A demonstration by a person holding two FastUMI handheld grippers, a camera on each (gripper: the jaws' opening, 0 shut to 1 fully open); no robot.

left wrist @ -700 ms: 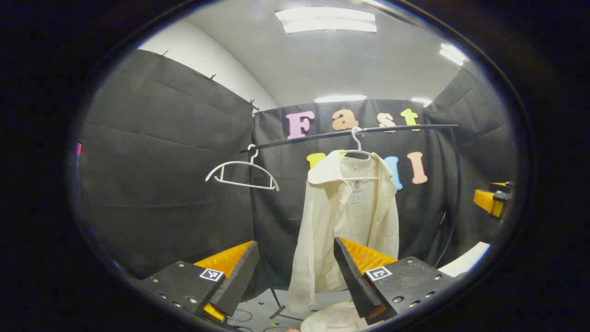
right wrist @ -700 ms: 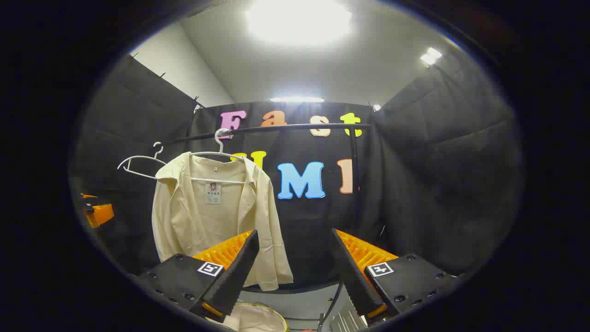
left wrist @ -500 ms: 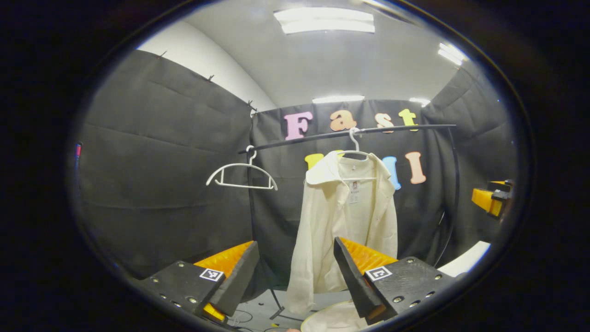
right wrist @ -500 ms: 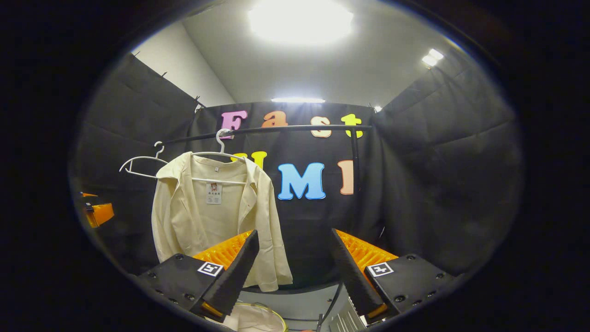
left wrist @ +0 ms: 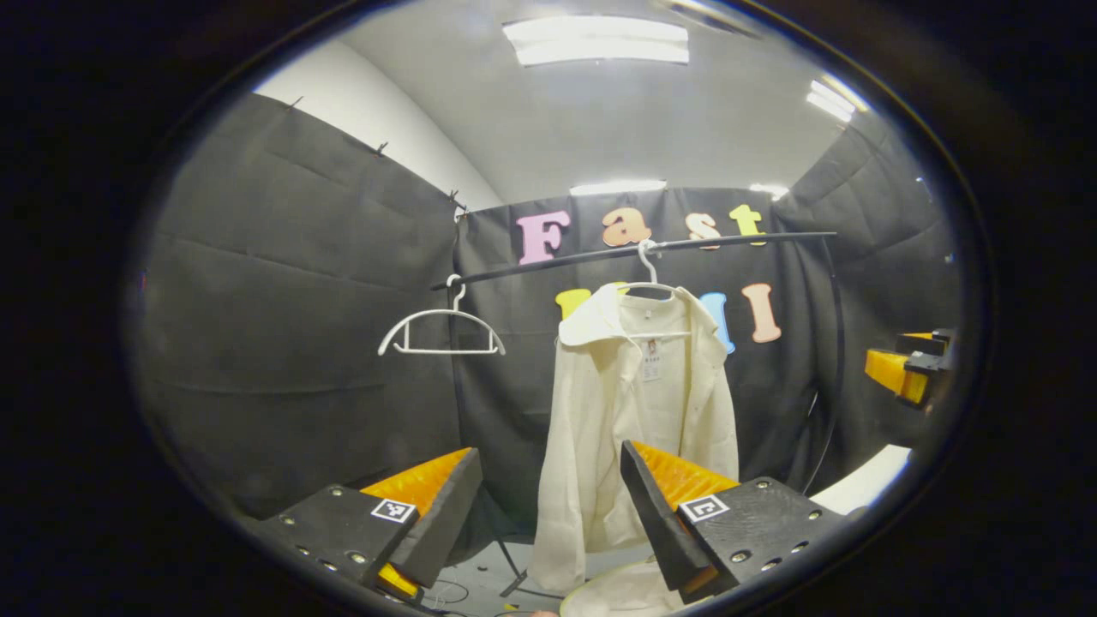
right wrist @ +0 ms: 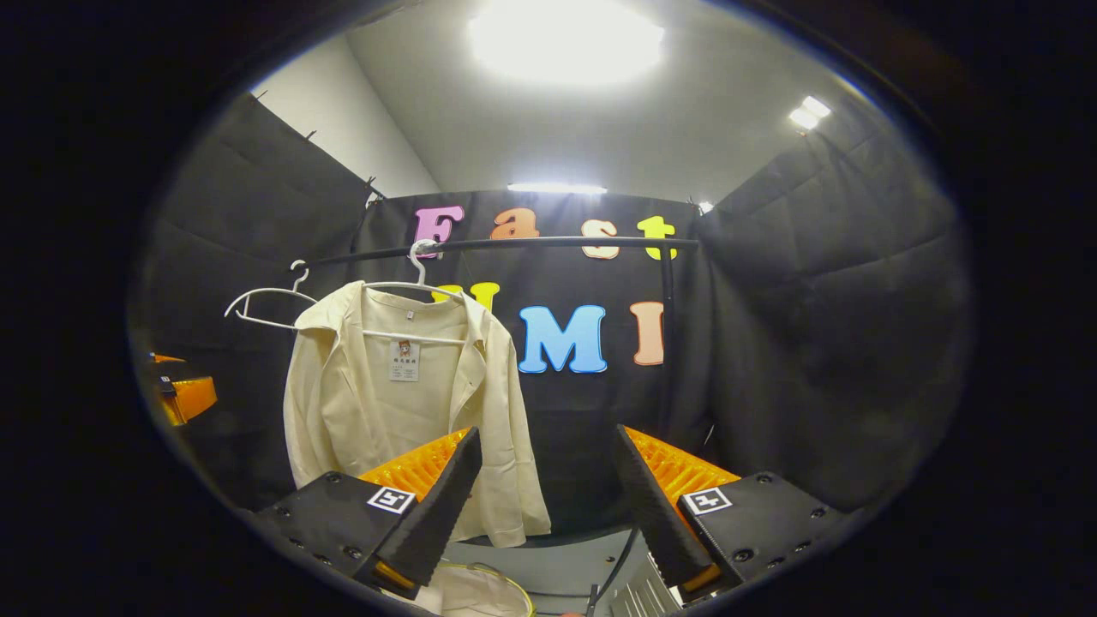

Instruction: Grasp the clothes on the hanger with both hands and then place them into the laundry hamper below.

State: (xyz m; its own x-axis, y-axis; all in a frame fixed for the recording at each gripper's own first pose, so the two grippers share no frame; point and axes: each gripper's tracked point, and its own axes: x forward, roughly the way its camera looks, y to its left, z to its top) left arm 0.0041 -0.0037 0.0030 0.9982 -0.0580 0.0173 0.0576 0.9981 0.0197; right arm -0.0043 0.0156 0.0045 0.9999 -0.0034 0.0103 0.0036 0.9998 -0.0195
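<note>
An empty hanger (left wrist: 441, 330) hangs at the rail's (left wrist: 634, 248) left end; beside it the shirt (left wrist: 638, 411) hangs on its own hanger (left wrist: 649, 283), above the hamper (left wrist: 621, 593). Both the left claw (left wrist: 548, 514) and the right claw (right wrist: 548, 510) are spread wide and empty, well apart from the shirt. The cloth looks light and limp, so each shoulder seems the best place to pinch.

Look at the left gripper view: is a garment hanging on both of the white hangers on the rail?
No: the cream shirt hangs on one hanger, while the other hanger on the rail is bare.
</note>
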